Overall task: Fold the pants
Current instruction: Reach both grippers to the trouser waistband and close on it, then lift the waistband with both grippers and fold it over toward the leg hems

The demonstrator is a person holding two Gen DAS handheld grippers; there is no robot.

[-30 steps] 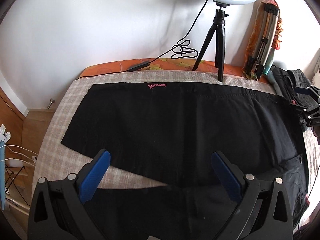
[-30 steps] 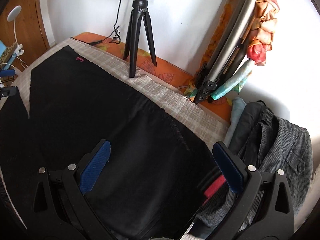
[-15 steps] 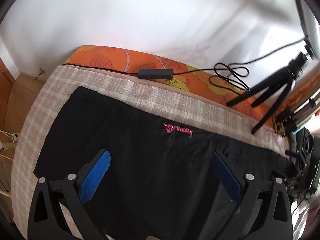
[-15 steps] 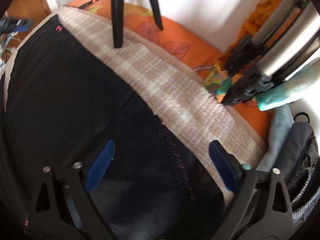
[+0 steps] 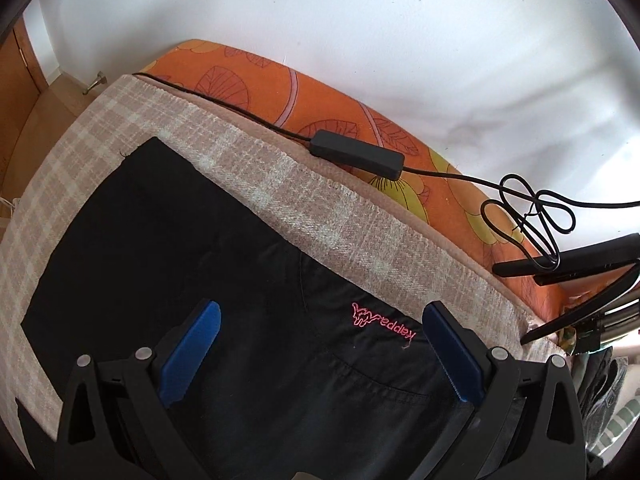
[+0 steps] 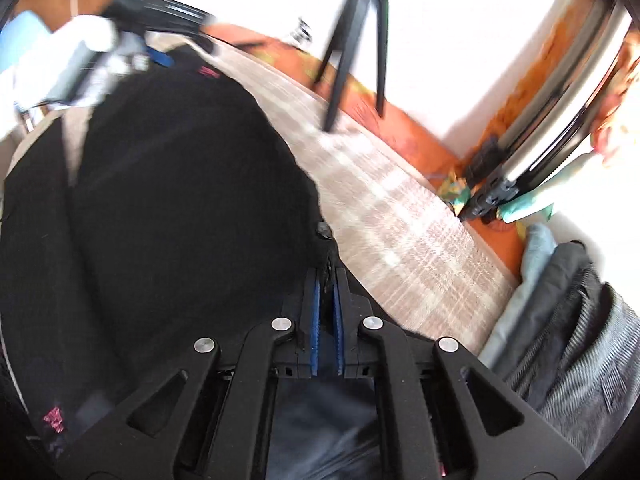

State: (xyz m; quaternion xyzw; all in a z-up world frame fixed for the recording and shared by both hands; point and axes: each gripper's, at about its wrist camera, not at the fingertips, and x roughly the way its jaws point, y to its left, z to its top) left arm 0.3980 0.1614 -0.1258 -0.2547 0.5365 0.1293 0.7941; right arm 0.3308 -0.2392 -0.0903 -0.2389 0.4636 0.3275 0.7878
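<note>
Black pants with a pink Kappa logo lie flat on a beige checked blanket. My left gripper is open, its blue pads spread over the far leg near the logo, holding nothing. In the right wrist view the pants bulge upward. My right gripper is shut on the pants' edge, with black fabric pinched between the blue pads. The left gripper shows blurred at the far left of the right wrist view.
An orange leaf-print mattress edge runs along the white wall. A black cable with an inline box lies on it. A black tripod stands at the back. Folded tripod legs and piled grey clothes sit at the right.
My right gripper has closed on the pants' edge and lifted the fabric. My left gripper moved farther forward over the leg toward the logo, still open.
</note>
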